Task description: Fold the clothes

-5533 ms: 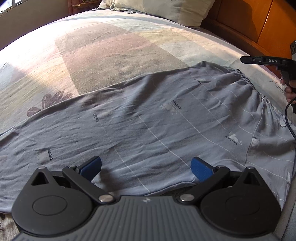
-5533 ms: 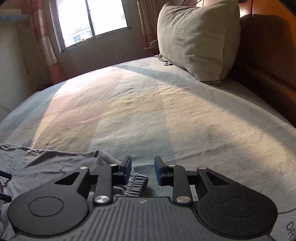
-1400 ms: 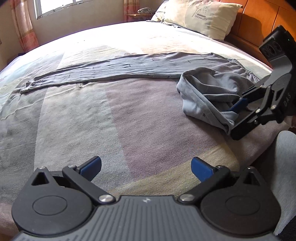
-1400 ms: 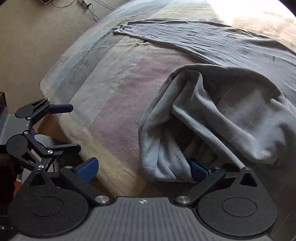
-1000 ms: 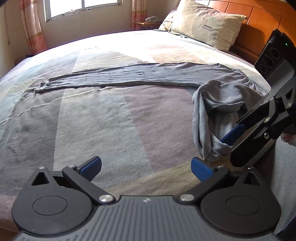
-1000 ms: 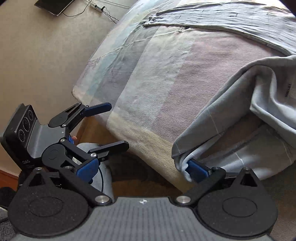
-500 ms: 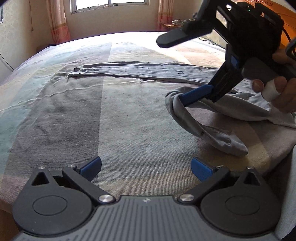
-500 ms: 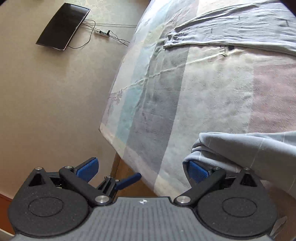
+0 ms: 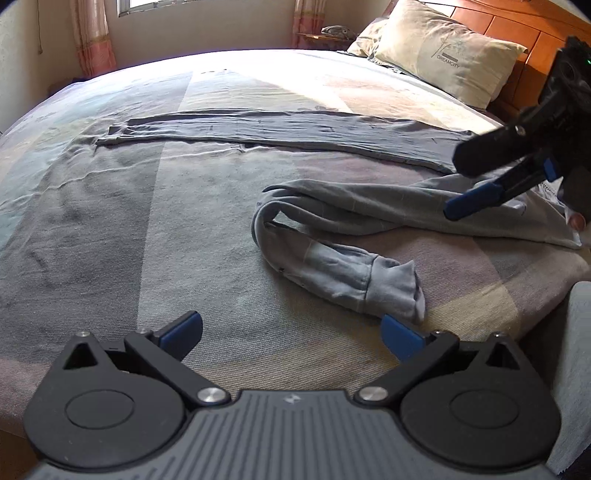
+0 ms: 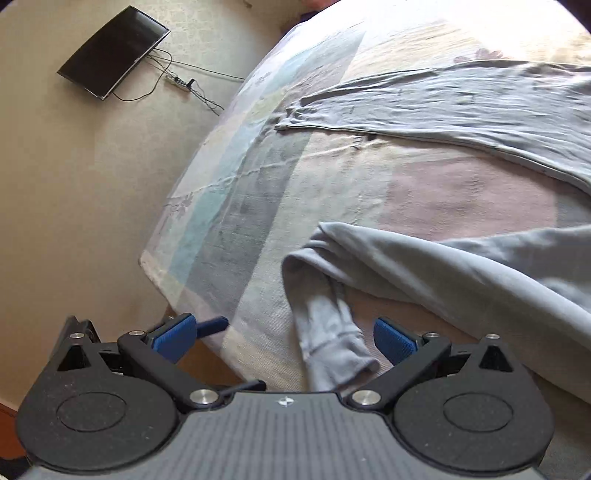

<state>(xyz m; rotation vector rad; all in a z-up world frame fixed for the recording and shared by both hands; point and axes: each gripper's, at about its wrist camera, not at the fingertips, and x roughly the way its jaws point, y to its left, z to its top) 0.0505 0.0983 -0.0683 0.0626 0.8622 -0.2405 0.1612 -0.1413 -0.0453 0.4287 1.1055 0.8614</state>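
Note:
Grey trousers lie on the striped bed [image 9: 110, 221]. One leg [image 9: 295, 127] is stretched flat across the middle. The other leg [image 9: 369, 206] curls back on itself, its cuff [image 9: 391, 286] near the bed's front edge. My left gripper [image 9: 291, 330] is open just in front of that cuff, touching nothing. My right gripper [image 9: 461, 184] hovers open at the right above the curled leg. In the right wrist view the right gripper [image 10: 284, 336] is open, and the cuff [image 10: 332, 350] lies on the bed below its fingers, free of the pads. The flat leg [image 10: 461, 99] runs across the top.
A beige pillow [image 9: 443, 62] leans on the wooden headboard [image 9: 517, 33] at the back right. A window and curtains stand behind the bed. A dark screen [image 10: 114, 51] with cables is on the wall beyond the bed's foot. A person's finger [image 9: 576, 221] shows on the right gripper's handle.
The trouser leg that hung over my right gripper's finger now lies on the bed in a curl. The right gripper has drawn back to the right.

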